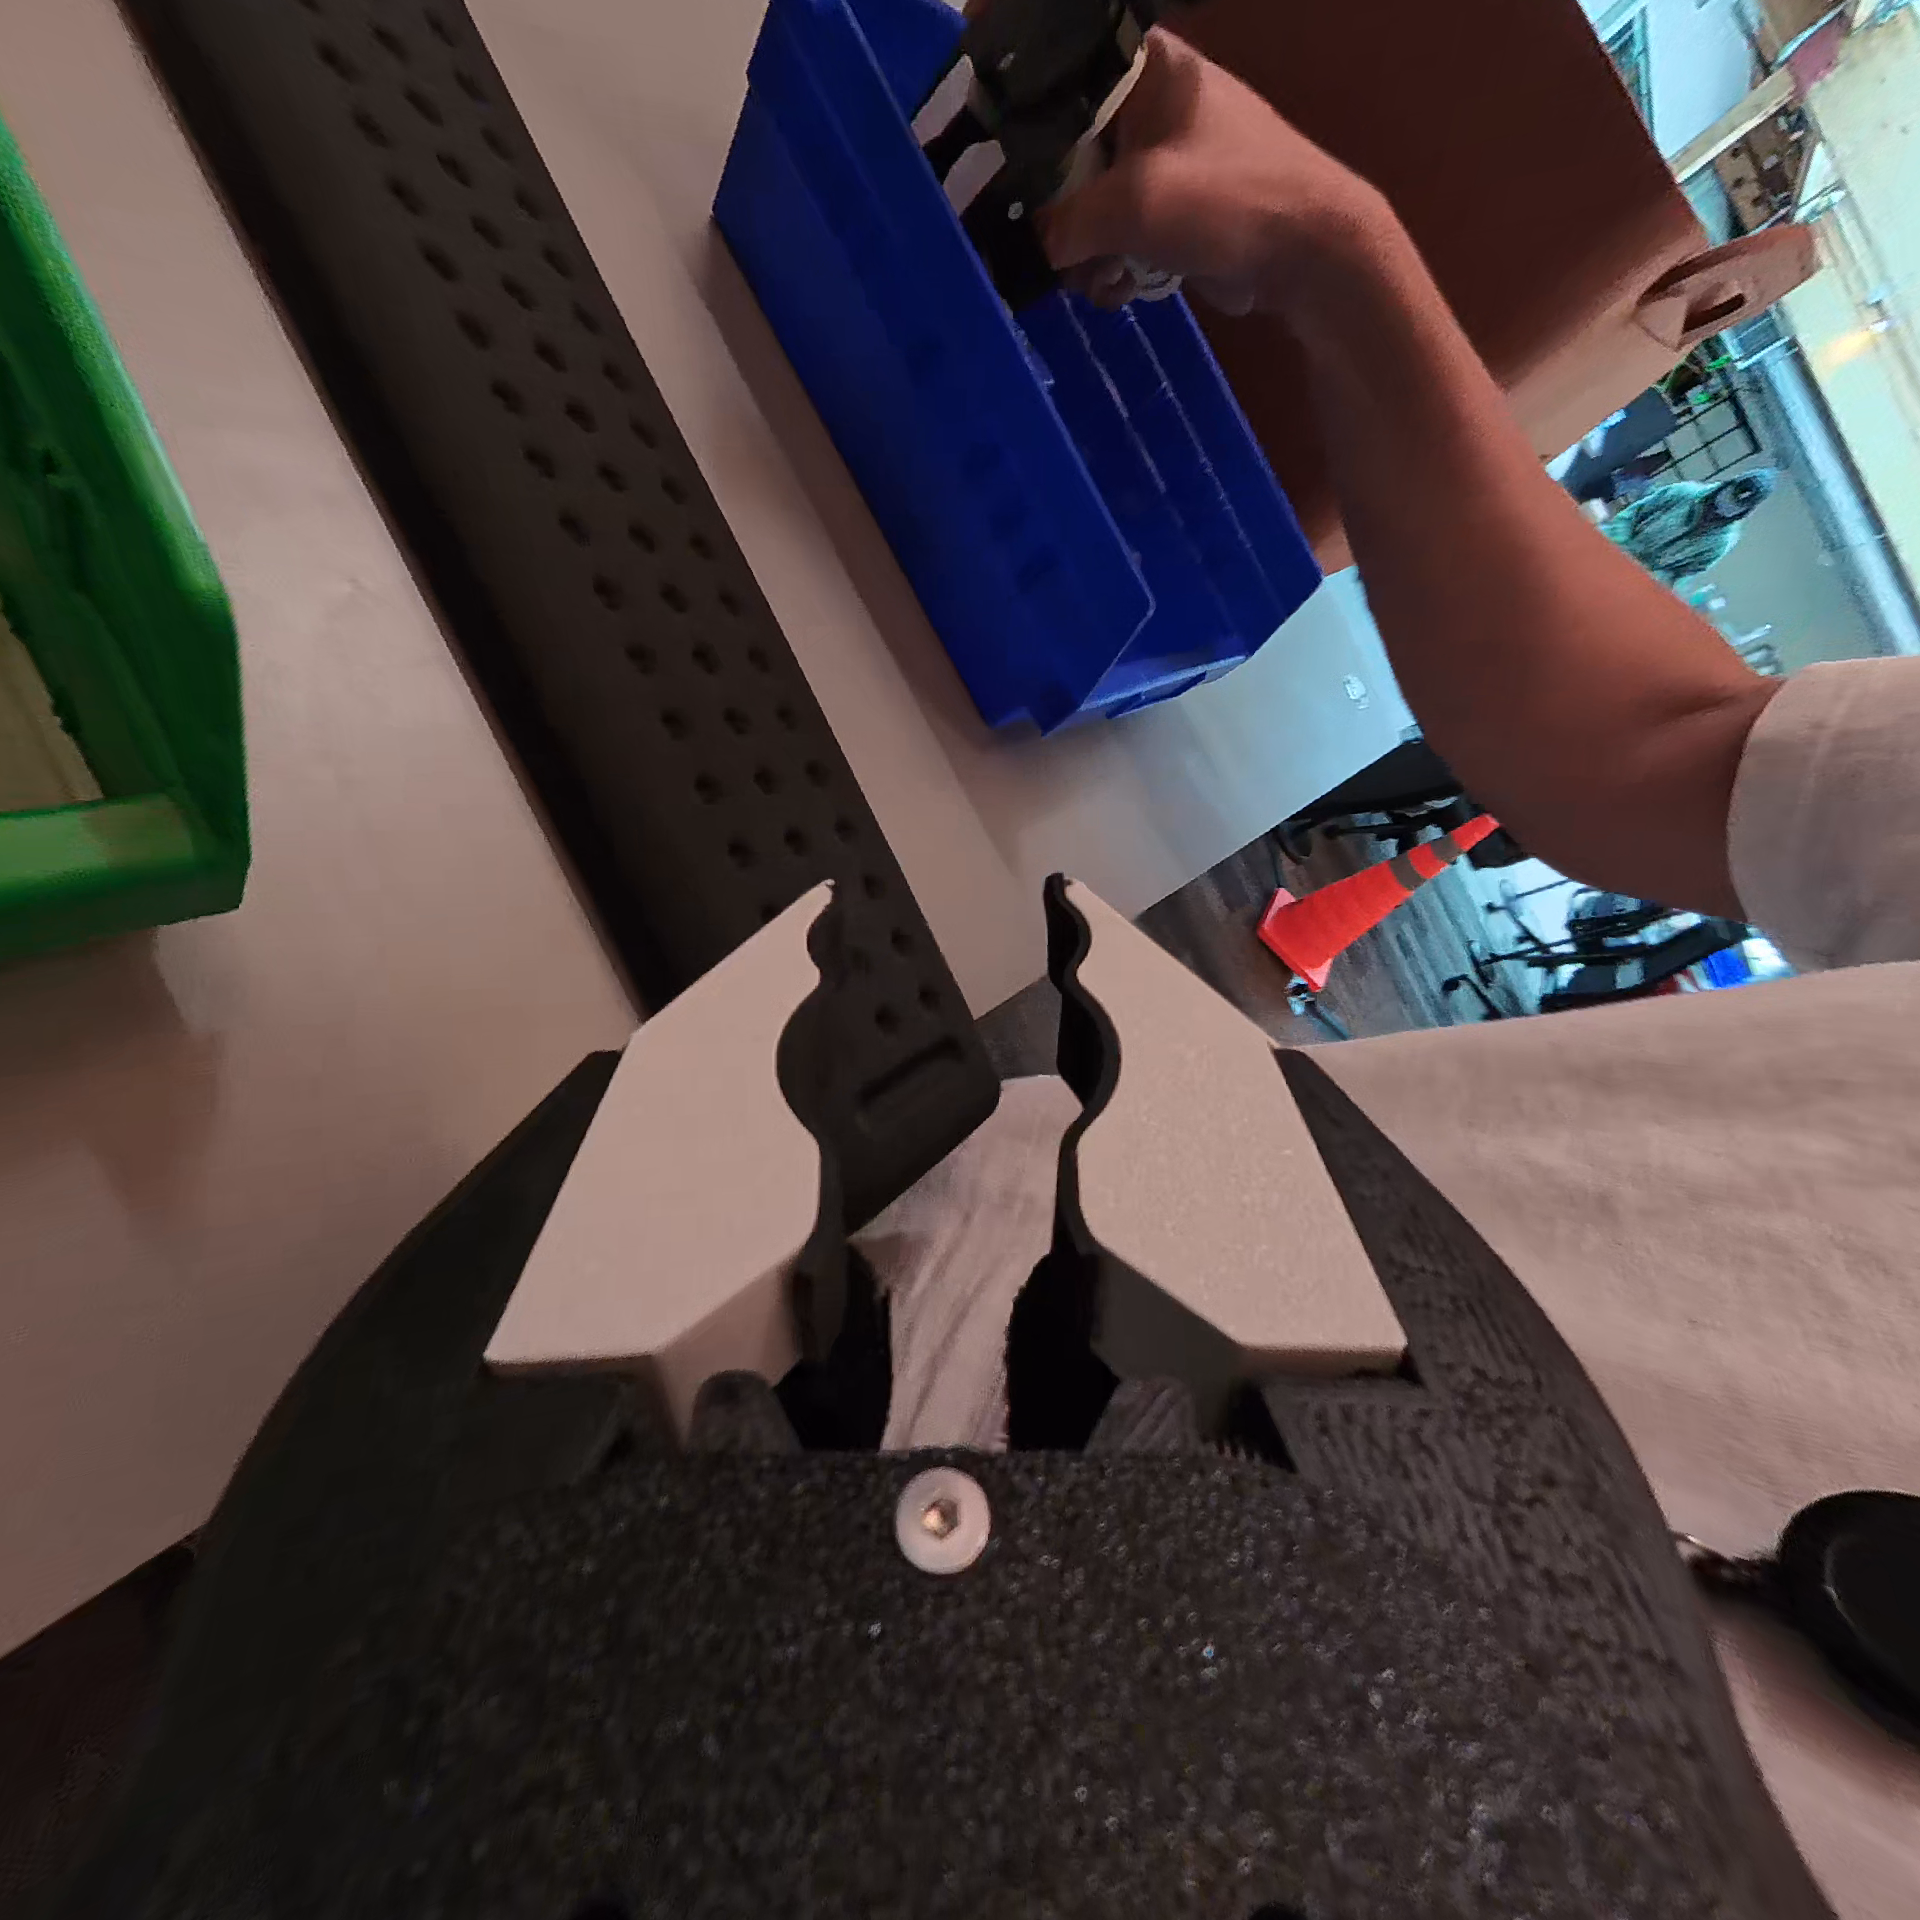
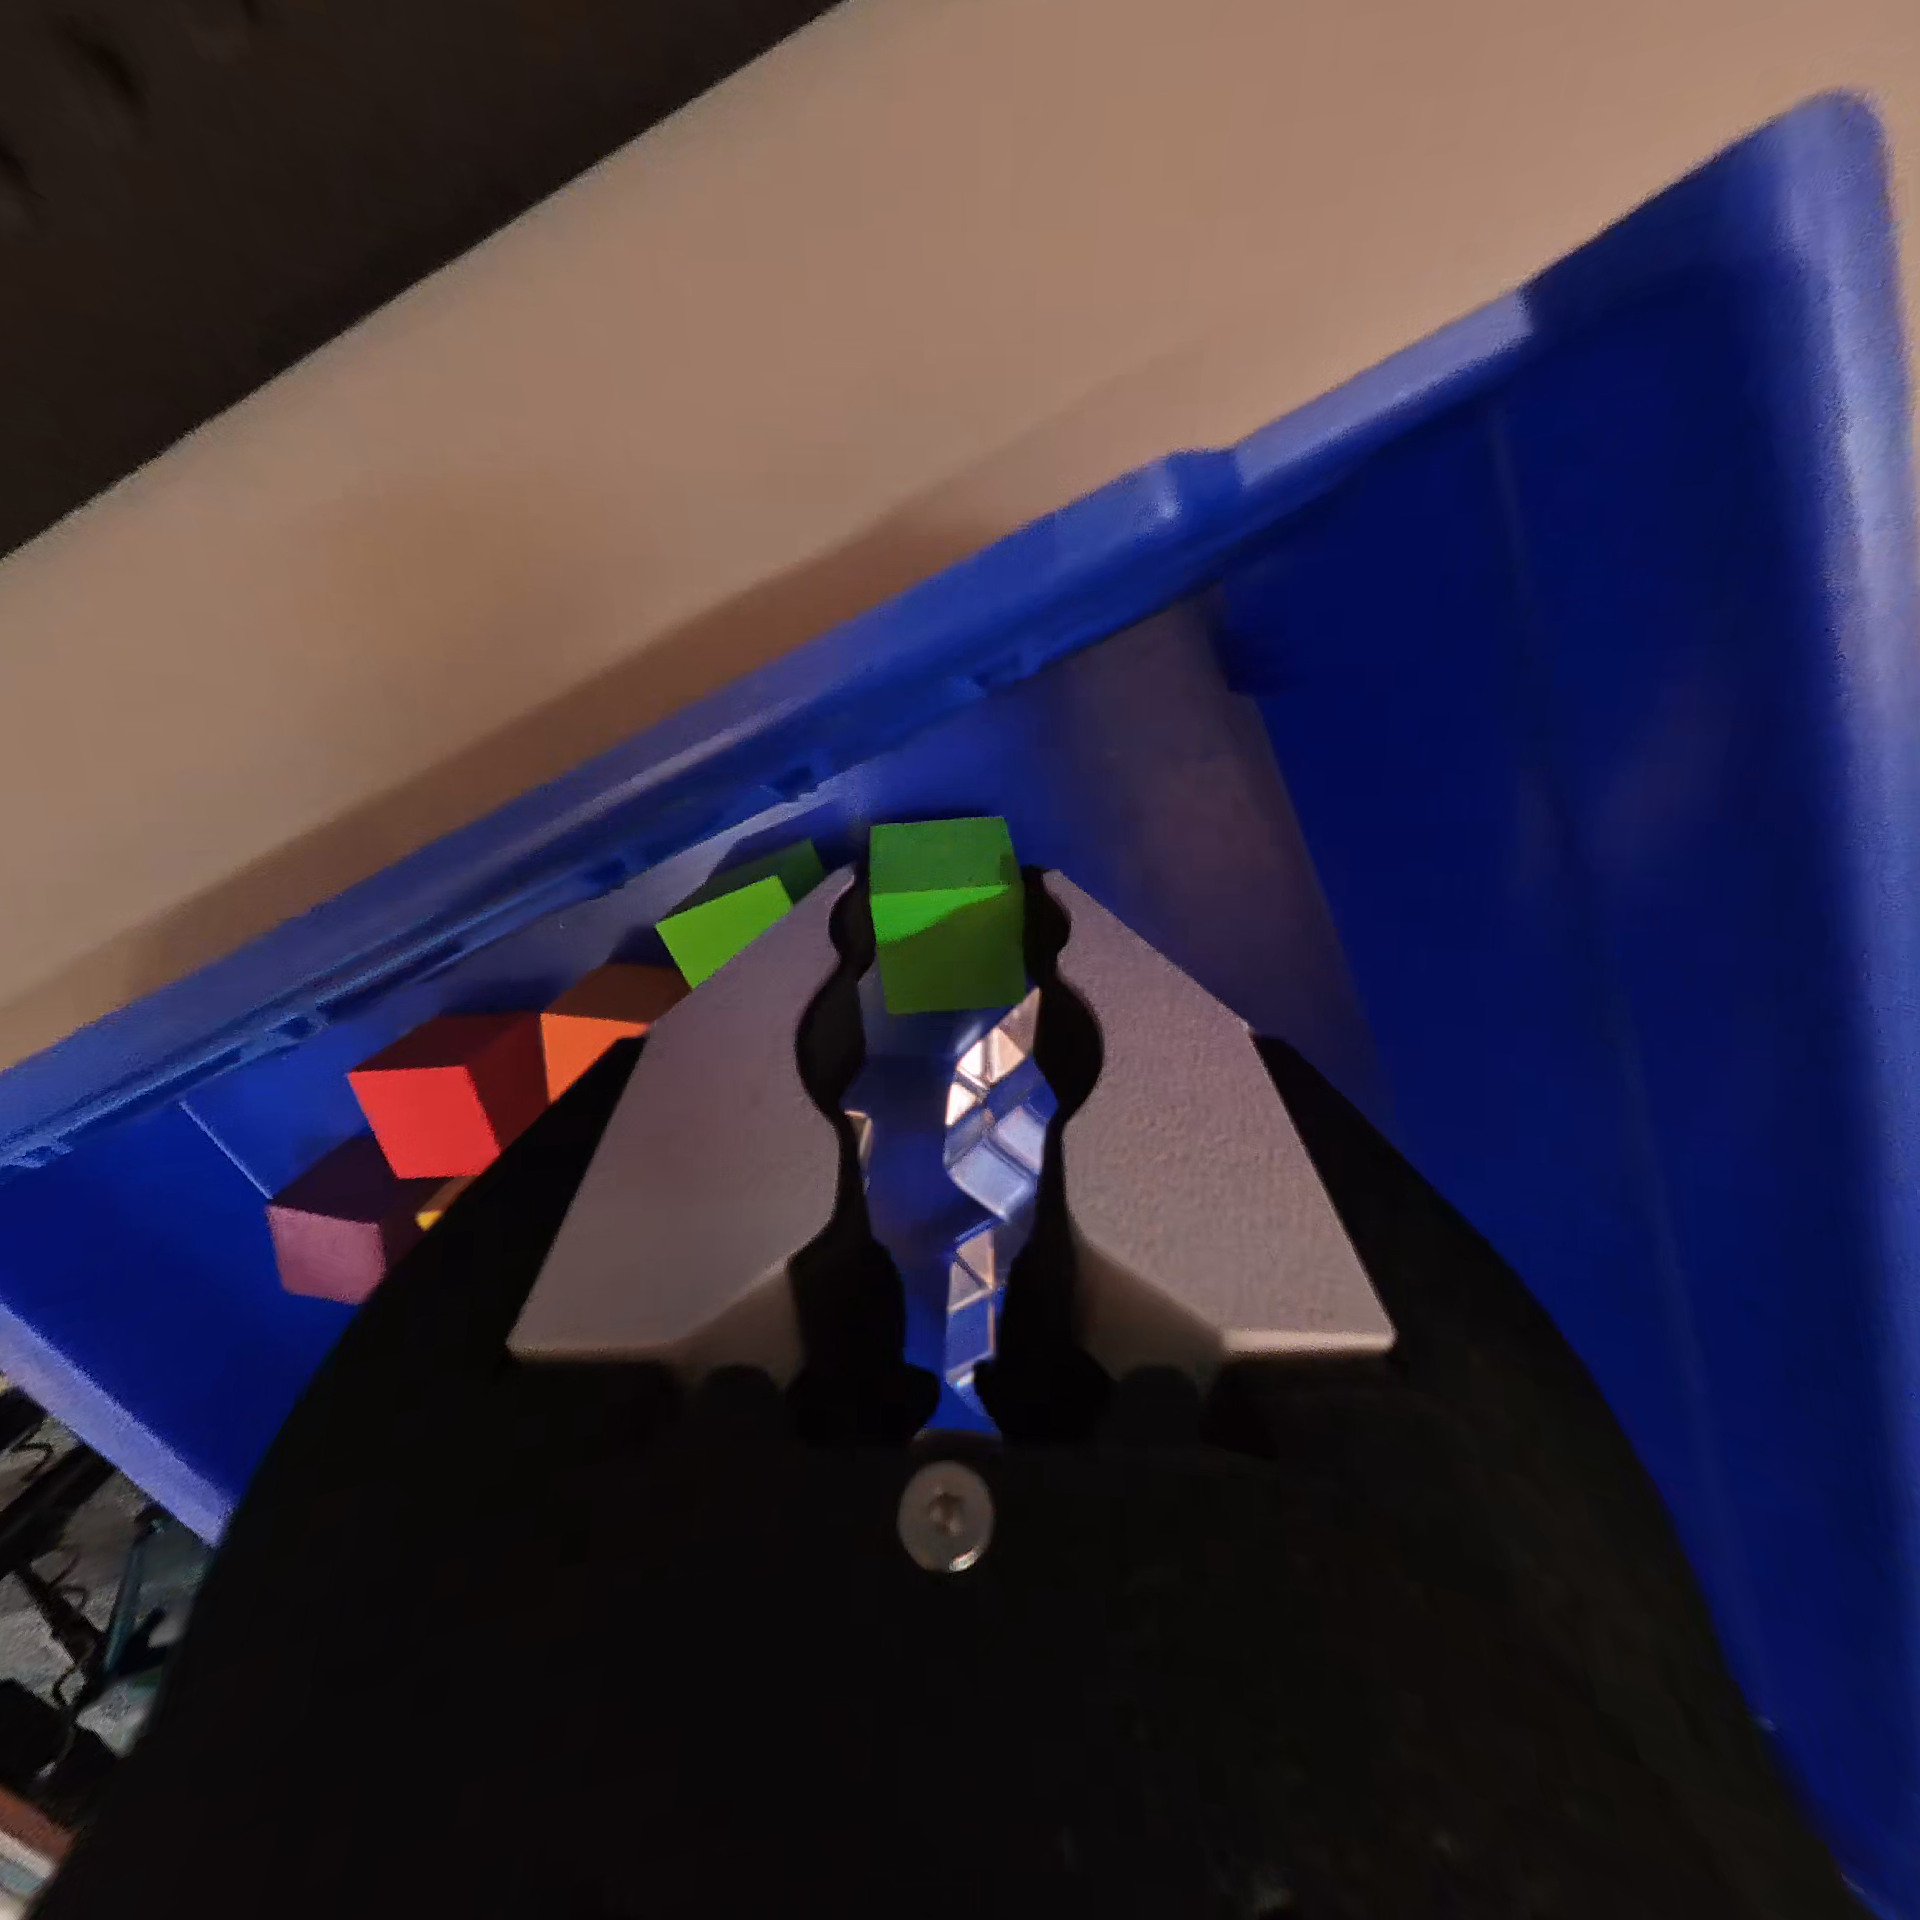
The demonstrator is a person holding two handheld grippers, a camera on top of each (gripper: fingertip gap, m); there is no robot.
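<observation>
My right gripper [image 2: 940,883] is inside a blue bin [image 2: 1558,727] and is shut on a green cube [image 2: 940,935], held between the fingertips. To its left in the bin lie another green cube [image 2: 727,925], an orange cube [image 2: 587,1023], a red cube [image 2: 442,1101] and a purple cube [image 2: 327,1242]. My left gripper [image 1: 943,888] is open and empty, near the table's edge over the end of a black perforated strip [image 1: 582,499]. In the left wrist view the right gripper [image 1: 977,156], held by a hand [image 1: 1226,208], reaches into the blue bin [image 1: 935,416].
A green crate [image 1: 114,644] stands at the left on the pale table [image 1: 364,727]. A brown box [image 1: 1455,156] is behind the blue bin. An orange traffic cone [image 1: 1351,904] lies on the floor beyond the table edge. A white sleeve [image 1: 1818,810] is at the right.
</observation>
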